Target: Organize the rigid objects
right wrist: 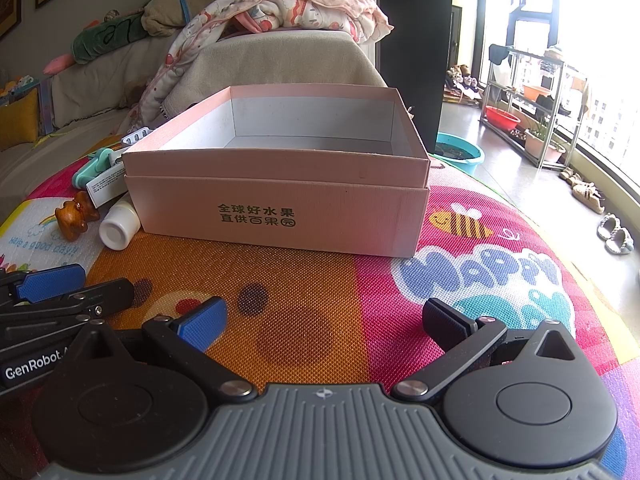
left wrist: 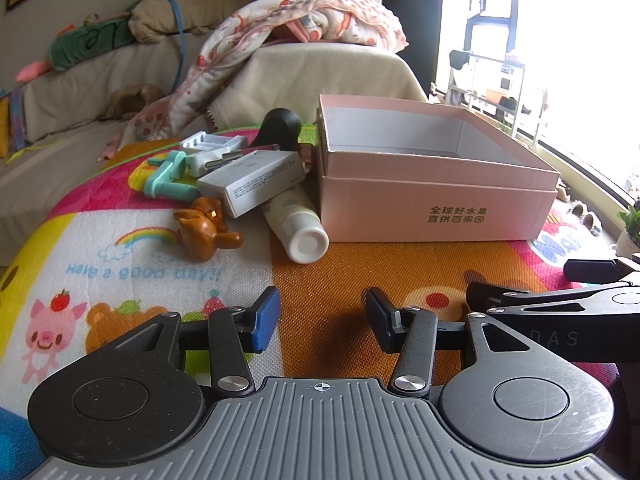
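An open pink cardboard box [left wrist: 436, 208] [right wrist: 280, 208] stands empty on the colourful play mat. Left of it lies a pile: a brown bear figurine [left wrist: 206, 228] [right wrist: 76, 216], a white capped bottle [left wrist: 298, 224] [right wrist: 118, 226] on its side, a white carton [left wrist: 252, 184], a teal handle [left wrist: 166, 180], a white charger [left wrist: 212, 144] and a black rounded object [left wrist: 280, 124]. My left gripper [left wrist: 322, 316] [right wrist: 80, 286] hovers open over the mat in front of the pile, holding nothing. My right gripper [right wrist: 324, 316] [left wrist: 540, 282] is beside it, open wide and empty, facing the box.
A covered sofa [left wrist: 304, 72] with a patterned blanket [left wrist: 280, 20] and soft toys rises behind the mat. On the right floor are a teal basin [right wrist: 460, 156], a metal rack [right wrist: 532, 100] with tubs, and several shoes by the window.
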A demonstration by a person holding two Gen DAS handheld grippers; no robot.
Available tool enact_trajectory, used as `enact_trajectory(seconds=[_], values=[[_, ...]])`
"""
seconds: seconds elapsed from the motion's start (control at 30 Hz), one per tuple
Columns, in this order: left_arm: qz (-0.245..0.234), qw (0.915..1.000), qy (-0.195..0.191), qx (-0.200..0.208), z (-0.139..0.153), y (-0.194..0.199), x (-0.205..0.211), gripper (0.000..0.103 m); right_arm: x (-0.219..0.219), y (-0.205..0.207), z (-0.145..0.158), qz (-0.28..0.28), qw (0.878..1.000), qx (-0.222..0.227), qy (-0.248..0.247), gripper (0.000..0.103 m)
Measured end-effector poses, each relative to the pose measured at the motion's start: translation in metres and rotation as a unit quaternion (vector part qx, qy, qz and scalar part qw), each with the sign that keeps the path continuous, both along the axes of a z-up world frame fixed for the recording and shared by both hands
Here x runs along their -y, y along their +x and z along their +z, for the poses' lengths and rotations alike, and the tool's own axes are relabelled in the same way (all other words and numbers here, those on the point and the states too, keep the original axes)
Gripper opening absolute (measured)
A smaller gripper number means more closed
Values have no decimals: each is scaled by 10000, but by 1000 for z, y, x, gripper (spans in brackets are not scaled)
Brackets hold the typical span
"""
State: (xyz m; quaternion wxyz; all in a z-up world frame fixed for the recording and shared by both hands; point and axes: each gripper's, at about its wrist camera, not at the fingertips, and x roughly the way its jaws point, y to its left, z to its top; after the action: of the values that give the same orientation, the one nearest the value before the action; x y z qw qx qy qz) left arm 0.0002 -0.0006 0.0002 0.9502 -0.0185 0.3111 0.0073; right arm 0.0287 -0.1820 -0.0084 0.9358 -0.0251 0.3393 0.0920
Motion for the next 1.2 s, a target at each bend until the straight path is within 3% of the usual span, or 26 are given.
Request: enact_trajectory(seconds=[0.27, 0.43, 0.6, 0.83, 0.9, 1.0, 1.1, 1.2], values=[[-252, 9989, -383, 55, 5, -4, -8, 51, 3, 6, 4, 200, 9995, -238, 7, 103], [-202, 9989, -250, 340, 24, -8, -42, 51, 3, 13, 6, 563, 9976, -369, -158, 103], [175, 9990, -377, 185, 33, 26, -79, 51, 5, 17, 6, 758, 9962, -404, -109, 103], [338, 9971, -644, -216, 16, 68, -96, 51, 6, 20, 9, 884, 9946, -524, -136, 103], [286, 9978, -590, -121, 15, 64, -97, 43, 6, 19, 9, 880, 9948, -500, -136, 103], [117, 9971, -744, 47, 16, 41, -102, 43, -2, 16, 11, 1086, 9928, -488, -113, 102], [59, 9965, -809, 208, 17, 10, -111, 43, -29, 6, 20, 1564, 9872, -313, -74, 81], [112, 9970, -713, 291, 17, -19, -118, 37, -71, -5, 33, 1945, 9805, 56, -268, 77]])
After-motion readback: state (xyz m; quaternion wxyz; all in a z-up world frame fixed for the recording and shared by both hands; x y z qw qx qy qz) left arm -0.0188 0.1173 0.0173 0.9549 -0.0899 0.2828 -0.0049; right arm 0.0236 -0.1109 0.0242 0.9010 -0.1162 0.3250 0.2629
